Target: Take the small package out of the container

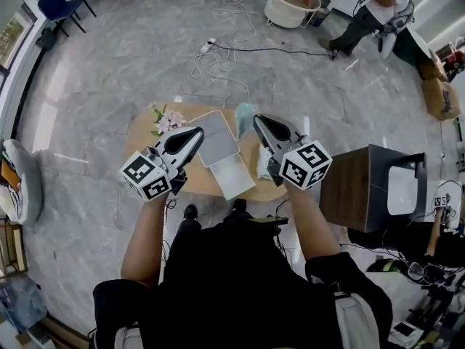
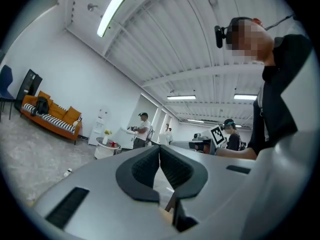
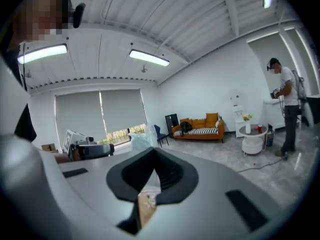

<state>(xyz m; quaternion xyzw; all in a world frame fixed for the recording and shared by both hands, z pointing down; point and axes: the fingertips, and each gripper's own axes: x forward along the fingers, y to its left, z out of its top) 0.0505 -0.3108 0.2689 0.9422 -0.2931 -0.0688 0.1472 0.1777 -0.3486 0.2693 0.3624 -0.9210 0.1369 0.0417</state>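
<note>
i'm not making out the small package; neither gripper is carrying it, so i'm guessing it's lying in or beside the open container (image 1: pixel 232 174) on the round table (image 1: pixel 142 137) at frame centre. i'm holding the left gripper (image 1: pixel 197 132) and right gripper (image 1: pixel 259 120) high above, jaws closed and empty, seemingly between moves.

Translucent small package (image 1: pixel 245 113) in right tongs (image 1: pixel 256 119)

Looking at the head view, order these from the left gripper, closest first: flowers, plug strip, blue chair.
1. Flowers, on the table right by the left gripper.
2. Plug strip, on the floor beyond the table.
3. Blue chair, far top-left corner.
</note>
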